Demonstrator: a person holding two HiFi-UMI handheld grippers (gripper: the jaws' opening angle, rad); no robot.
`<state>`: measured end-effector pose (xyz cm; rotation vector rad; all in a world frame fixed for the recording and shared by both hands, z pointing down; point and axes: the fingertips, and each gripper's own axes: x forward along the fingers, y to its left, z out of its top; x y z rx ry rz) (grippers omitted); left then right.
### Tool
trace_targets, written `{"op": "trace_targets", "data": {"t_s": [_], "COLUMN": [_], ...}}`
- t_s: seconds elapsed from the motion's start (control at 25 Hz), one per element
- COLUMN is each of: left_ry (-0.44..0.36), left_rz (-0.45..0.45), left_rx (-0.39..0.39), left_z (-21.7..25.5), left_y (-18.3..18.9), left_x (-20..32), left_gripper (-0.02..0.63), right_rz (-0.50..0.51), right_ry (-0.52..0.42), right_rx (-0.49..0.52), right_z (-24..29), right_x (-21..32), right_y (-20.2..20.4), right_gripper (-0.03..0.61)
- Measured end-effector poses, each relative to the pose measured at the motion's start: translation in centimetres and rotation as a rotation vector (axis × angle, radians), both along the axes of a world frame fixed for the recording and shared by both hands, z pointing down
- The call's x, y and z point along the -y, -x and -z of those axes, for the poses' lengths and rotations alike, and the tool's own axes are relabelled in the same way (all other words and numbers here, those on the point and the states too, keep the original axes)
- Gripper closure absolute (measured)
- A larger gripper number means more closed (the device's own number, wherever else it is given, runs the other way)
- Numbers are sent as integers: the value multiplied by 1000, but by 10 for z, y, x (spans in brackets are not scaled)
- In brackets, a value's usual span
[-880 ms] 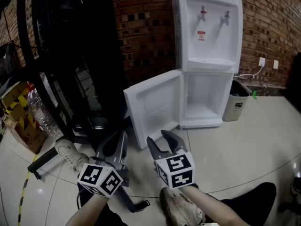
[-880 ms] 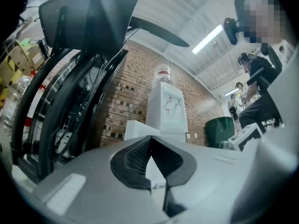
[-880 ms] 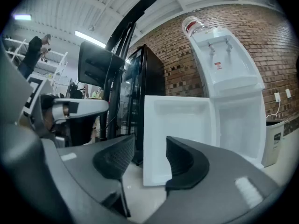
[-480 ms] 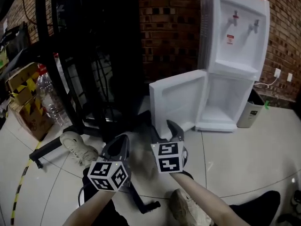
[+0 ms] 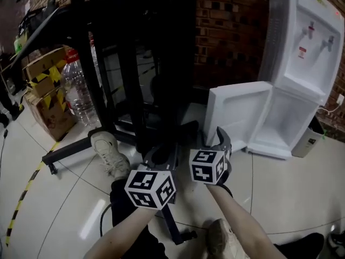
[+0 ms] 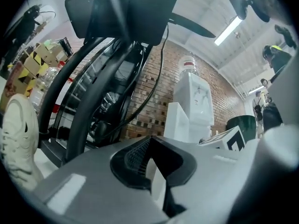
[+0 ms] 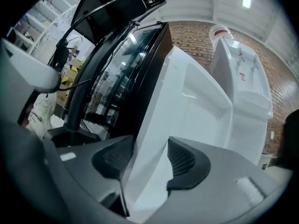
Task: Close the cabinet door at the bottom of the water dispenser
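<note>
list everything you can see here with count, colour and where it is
water dispenser: 1, white, upper right
cabinet door: 1, white, swung open at the dispenser's base
frame: 1, black, centre
cardboard box: 1, brown with yellow-black tape, left
plastic bottle: at least 1, clear, beside the box
bin: 1, grey, right of the dispenser
shoes: 2, whitish, on the floor
left gripper: 1, grey, jaws together, low centre
right gripper: 1, grey, jaws apart, near the door's free edge

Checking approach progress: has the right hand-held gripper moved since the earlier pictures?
Yes. The right hand-held gripper has advanced to the cabinet door, whose edge now stands between its jaws.
</note>
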<state>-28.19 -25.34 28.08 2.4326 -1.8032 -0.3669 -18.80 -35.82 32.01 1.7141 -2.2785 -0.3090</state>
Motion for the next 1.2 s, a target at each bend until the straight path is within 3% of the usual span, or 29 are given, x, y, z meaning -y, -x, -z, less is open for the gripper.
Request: {"op": "trace_targets", "data": {"t_s": [0.24, 0.4, 0.52, 0.76, 1.04, 1.12, 1.2], "left_ry": [-20, -46, -40, -45, -90, -86, -54], "left_rz": [5, 0, -14, -45, 6, 15, 7], "left_rx": [-61, 4, -17, 16, 35, -23, -133], "left_z": [6, 12, 11, 13, 40, 49, 53], "left_y": [-10, -25, -34, -53, -65, -71, -82], "left_x": [11, 17, 18, 15, 9, 6, 6], "left_gripper": [600, 600, 600, 600, 600, 600, 600], "right_rz": [-3, 37, 67, 81, 41, 22, -16], "right_ry": [7, 34, 49, 78, 100, 113, 110], "right_rx": [35, 42, 54, 115, 124, 119, 112], "right_z": [-2, -2, -2, -5, -9, -11, -11], "right_x": [2, -6, -22, -63, -108, -119, -128], "right_y": [2, 0, -11, -47, -110, -134, -159], "right_gripper": [360, 367, 367, 365, 370, 373, 381]}}
